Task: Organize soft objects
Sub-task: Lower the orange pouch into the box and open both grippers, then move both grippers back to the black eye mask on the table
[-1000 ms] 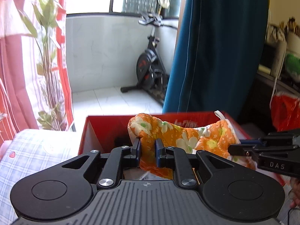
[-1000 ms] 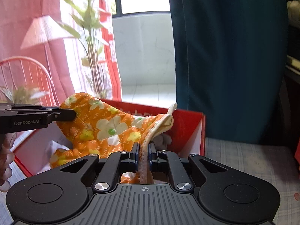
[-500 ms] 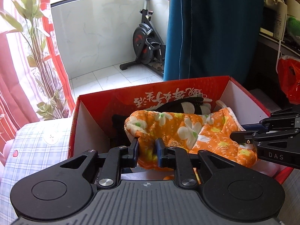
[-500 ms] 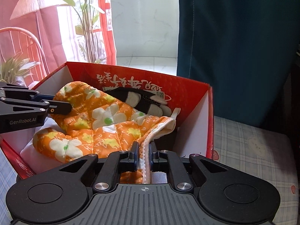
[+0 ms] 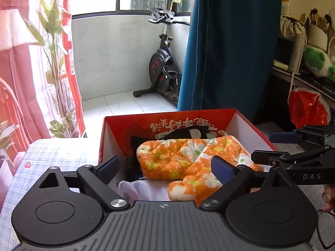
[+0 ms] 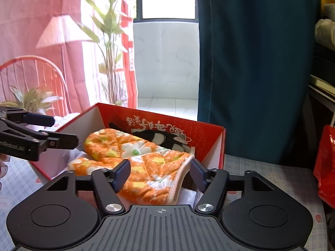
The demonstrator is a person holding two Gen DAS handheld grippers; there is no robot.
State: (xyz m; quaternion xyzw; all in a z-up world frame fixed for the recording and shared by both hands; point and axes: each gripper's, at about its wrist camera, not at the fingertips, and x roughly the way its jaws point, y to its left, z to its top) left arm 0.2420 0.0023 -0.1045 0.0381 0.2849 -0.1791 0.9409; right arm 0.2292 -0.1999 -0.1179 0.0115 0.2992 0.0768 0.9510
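Released since the earlier frame, the orange mitt lies in the red box, both grippers' jaws just opened wide; its near cuff could snag a retreating pad.

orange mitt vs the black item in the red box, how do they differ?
The orange floral mitt lies on top, nearly whole in view; the black item sits behind it against the far wall, partly covered. The mitt is quilted with white flowers and a cream-trimmed cuff; the black item bears pale oval patches. Both lie loose inside the red box.
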